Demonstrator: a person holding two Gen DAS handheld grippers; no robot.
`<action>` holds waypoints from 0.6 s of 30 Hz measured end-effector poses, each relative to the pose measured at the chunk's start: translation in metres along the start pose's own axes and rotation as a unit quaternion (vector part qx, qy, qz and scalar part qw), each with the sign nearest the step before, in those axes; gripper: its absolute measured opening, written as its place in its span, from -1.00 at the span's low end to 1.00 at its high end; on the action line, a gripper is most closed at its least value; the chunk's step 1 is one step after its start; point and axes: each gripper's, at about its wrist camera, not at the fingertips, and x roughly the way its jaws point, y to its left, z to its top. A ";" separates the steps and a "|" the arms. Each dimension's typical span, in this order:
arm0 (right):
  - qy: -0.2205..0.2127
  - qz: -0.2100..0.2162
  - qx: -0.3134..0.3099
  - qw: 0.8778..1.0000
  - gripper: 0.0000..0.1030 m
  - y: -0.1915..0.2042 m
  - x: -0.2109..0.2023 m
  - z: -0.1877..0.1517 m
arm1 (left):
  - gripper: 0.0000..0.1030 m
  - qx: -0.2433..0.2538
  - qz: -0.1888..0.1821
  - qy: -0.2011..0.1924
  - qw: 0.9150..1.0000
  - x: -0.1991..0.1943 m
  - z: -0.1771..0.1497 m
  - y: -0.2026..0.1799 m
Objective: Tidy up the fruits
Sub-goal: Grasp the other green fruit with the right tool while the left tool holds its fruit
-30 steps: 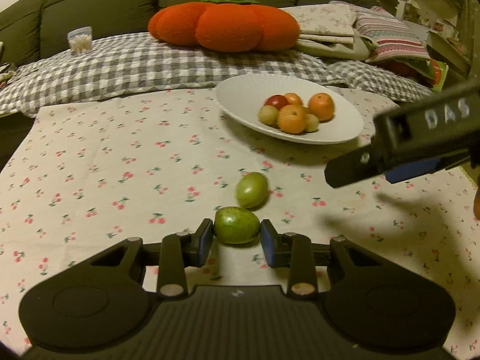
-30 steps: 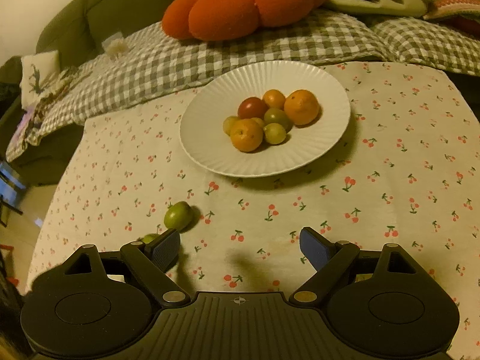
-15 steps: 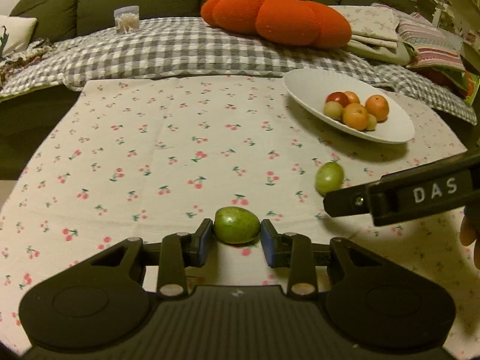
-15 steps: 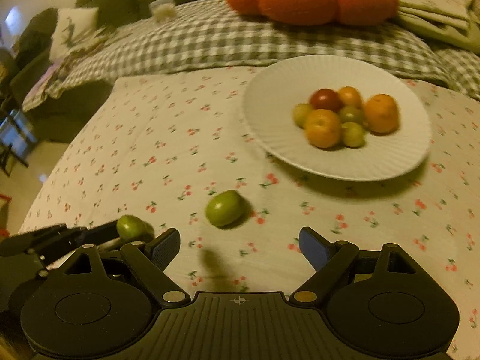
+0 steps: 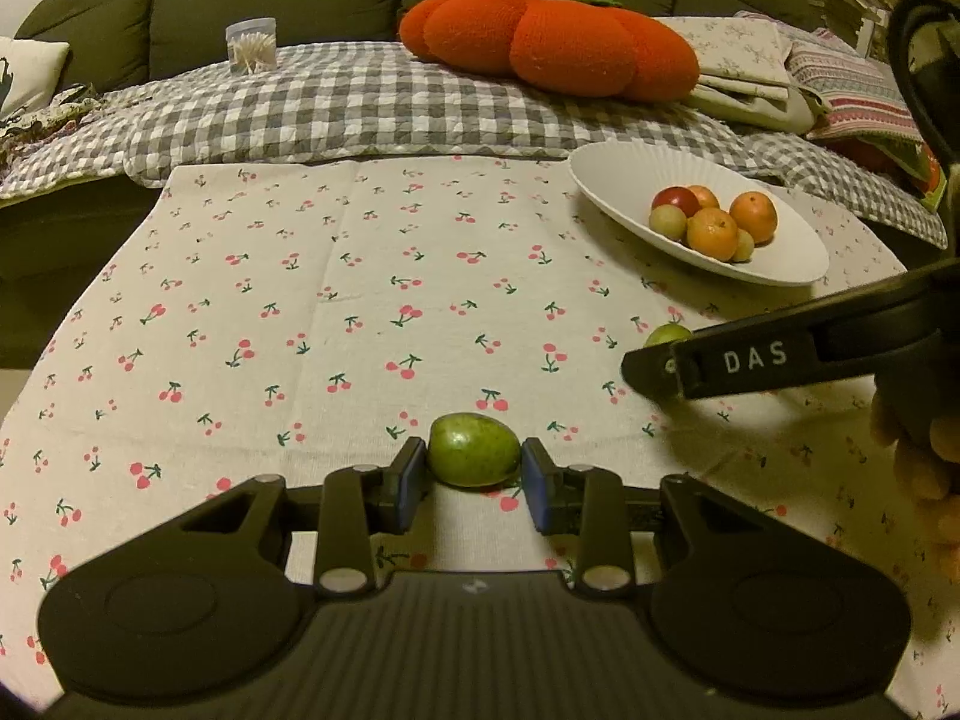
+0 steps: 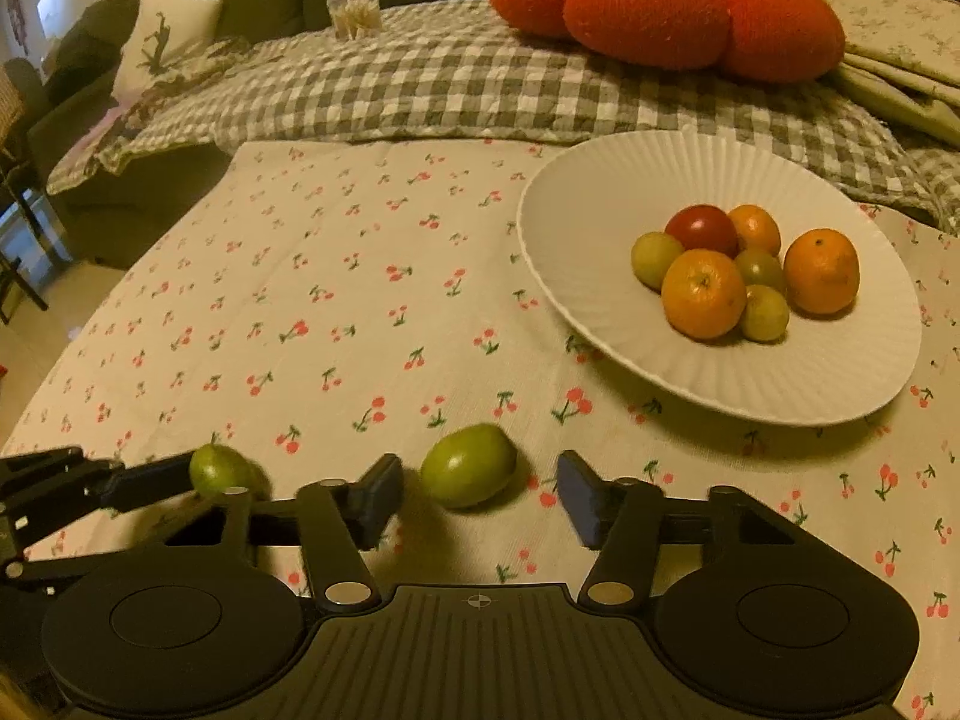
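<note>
Between the closing, still-spread jaws of the right gripper (image 6: 480, 495) lay a green fruit (image 6: 468, 466), untouched; the left gripper (image 5: 474, 477) pinched another green fruit (image 5: 473, 449).

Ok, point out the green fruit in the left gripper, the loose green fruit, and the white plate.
Held green fruit (image 5: 473, 449), left wrist view, middle of its skin.
Loose green fruit (image 6: 468, 465), right wrist view, middle of its top.
White plate (image 6: 576, 228), right wrist view, bare ribbed left wall.
</note>
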 end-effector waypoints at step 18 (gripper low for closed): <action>0.000 -0.004 -0.005 1.000 -0.37 0.003 -0.008 0.001 | -0.37 -0.009 0.000 0.005 1.000 0.001 0.003 -0.002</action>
